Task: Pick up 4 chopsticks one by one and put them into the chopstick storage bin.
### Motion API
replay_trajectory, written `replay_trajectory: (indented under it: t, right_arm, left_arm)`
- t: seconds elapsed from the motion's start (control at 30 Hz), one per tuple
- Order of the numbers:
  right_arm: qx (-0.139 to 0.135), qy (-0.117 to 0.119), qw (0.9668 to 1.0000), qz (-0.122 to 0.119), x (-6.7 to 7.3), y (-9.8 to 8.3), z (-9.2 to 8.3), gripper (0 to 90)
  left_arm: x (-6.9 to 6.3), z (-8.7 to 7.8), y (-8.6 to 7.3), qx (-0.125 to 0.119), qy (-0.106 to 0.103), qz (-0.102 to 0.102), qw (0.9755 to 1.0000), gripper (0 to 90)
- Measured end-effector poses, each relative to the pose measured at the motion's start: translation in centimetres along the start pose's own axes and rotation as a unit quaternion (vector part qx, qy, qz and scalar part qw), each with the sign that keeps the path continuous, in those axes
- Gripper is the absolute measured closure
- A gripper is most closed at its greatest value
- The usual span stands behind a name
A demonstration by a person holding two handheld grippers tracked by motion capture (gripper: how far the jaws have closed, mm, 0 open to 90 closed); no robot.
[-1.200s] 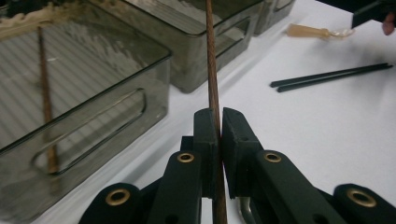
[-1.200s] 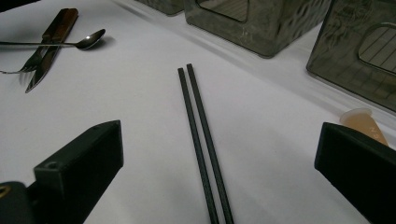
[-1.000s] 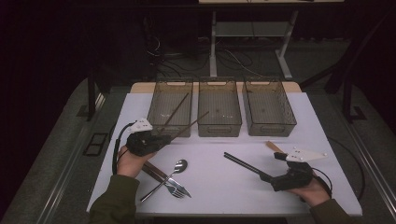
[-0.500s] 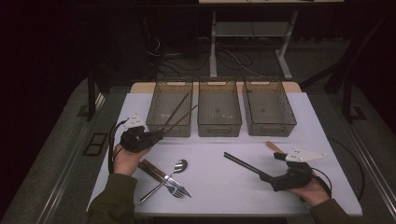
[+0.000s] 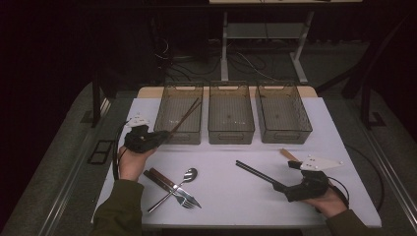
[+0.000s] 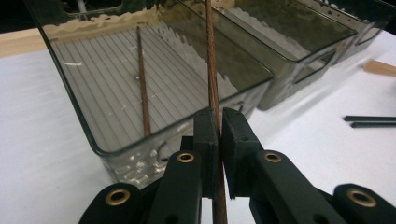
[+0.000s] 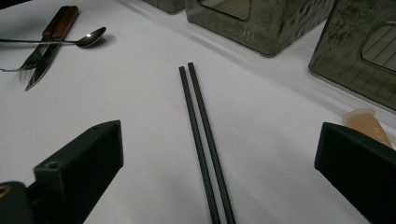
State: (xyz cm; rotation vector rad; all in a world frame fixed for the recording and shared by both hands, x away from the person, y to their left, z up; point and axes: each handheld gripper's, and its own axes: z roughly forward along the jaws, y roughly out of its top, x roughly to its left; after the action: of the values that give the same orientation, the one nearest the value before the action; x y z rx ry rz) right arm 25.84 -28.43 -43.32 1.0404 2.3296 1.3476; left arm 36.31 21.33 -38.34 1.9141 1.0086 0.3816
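**One chopstick pinched, one pair waiting**

One brown chopstick [image 6: 212,79] sits clamped in my left fingers [image 6: 218,135], slanting over the left bin [image 5: 162,125] where its twin [image 6: 143,84] lies; my right fingers [image 7: 219,172] gape wide around the black chopsticks [image 7: 201,140] on the bench [image 5: 236,196].

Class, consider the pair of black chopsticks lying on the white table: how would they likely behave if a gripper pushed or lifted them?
The black chopsticks look thin, straight and rigid, so probably stiff and light. Their slim shape suggests they might roll or slide apart on the smooth table. The open right gripper would likely need to close almost fully to hold them.
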Motion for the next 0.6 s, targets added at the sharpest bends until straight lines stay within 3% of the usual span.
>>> replay_trajectory:
  t: [0.6]
  right_arm:
    - [0.000,0.000,1.0000,0.001,0.0,0.0,0.0,1.2]
  left_arm:
    - [2.0,1.9,2.7,-0.007,0.011,-0.001,0.9999,84.3]
